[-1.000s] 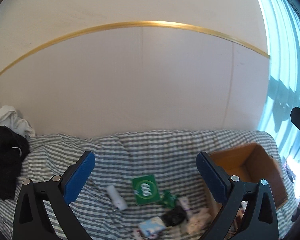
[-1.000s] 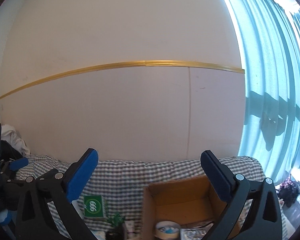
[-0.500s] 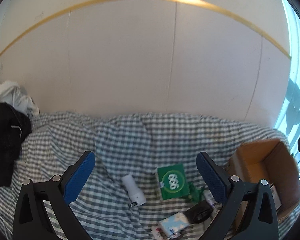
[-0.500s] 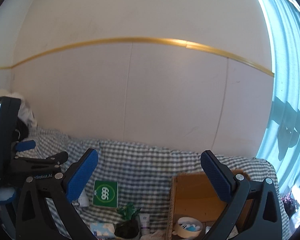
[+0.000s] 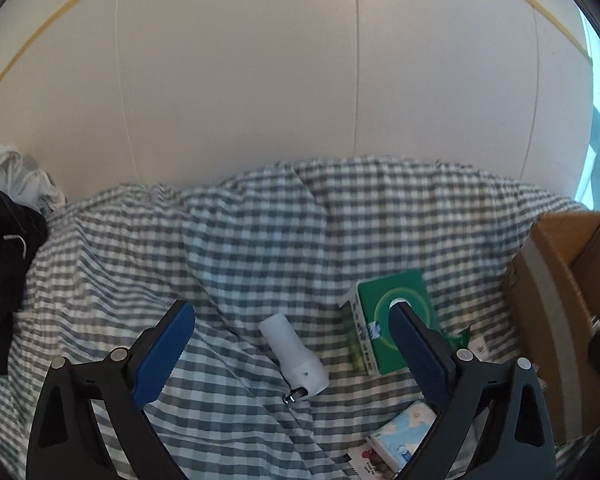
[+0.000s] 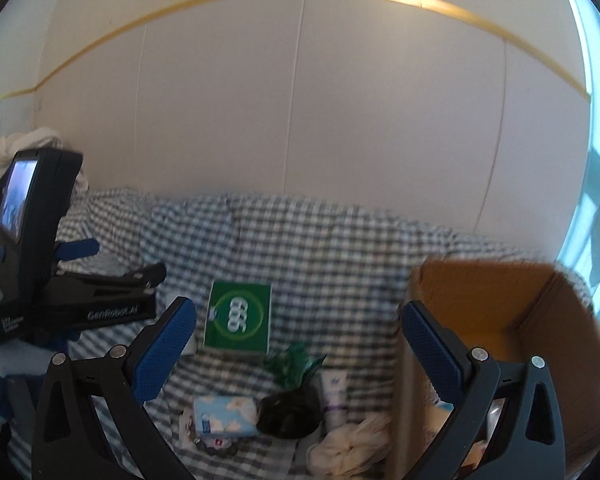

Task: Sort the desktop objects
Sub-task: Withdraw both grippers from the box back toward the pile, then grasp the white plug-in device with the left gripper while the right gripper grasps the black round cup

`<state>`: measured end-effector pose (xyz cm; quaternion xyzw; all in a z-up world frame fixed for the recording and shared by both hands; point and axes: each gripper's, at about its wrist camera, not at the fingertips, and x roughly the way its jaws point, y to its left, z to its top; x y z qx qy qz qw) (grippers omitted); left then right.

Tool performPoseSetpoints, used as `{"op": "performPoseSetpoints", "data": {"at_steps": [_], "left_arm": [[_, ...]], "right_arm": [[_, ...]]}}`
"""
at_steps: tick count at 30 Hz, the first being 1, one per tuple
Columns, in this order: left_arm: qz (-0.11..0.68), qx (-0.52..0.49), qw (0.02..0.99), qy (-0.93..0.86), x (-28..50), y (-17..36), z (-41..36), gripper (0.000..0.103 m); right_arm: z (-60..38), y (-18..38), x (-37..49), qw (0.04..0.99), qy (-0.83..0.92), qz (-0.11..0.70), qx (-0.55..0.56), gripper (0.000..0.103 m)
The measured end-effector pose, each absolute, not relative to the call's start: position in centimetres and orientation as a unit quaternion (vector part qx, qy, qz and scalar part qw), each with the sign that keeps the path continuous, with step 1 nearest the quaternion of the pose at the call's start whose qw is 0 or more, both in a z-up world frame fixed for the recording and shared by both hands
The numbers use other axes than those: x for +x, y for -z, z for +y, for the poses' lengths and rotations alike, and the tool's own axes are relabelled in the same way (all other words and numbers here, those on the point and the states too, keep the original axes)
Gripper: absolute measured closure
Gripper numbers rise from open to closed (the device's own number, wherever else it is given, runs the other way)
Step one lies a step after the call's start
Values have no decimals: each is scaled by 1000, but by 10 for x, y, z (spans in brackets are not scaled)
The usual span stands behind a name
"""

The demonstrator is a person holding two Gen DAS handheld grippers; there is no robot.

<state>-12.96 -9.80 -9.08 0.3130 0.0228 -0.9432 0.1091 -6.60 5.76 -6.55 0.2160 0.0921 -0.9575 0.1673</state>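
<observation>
Both tools hang above the grey-and-white checked cloth (image 5: 260,240), and each is spread wide with nothing between its blue pads: the left hand-held gripper (image 5: 288,344) frames a small white plastic cylinder with a metal clip at its near end (image 5: 294,356), while the right hand-held gripper (image 6: 300,340) hovers over the clutter beside the brown cardboard box (image 6: 508,304).

The white cylinder lies on its side on the cloth, just left of the flat green carton with a white ring logo (image 5: 392,312). It looks light, rigid and smooth, so it may roll or slip; pinching it across the thicker body, clear of the clip, seems safest. The green carton looks stiff and light, best taken across its narrow edges.

In the right wrist view a pale blue flowered tissue pack (image 6: 224,416), a dark crumpled object (image 6: 290,412) and a white tube (image 6: 334,396) sit close together, blurred. The box's contents are mostly hidden by its wall and the fingers.
</observation>
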Motion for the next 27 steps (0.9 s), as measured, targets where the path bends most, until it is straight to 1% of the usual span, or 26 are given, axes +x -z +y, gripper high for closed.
{"op": "performPoseSetpoints", "data": {"at_steps": [4,6,8,16,23,24,27], "left_arm": [[25,334,103,937,-143,117,-98,12],[26,345,99,933,-151,129,-98,21],[34,356,86,930,-158,140,-98,27],[69,425,91,898,-190,199,-108,27],[105,458,104,876,-203,226,-127,27],[97,463,109,874,-205,230,-126,26],[34,473,129,871,-210,244,-110,23]], "right_arm": [[51,86,-71,178,950,101,235,0],[49,98,-75,180,946,107,248,0],[47,108,-79,181,942,112,259,0],[38,138,-86,194,924,145,295,0],[35,166,-99,182,913,151,331,0],[36,170,-101,173,913,153,337,0],[38,184,-108,163,903,159,364,0]]}}
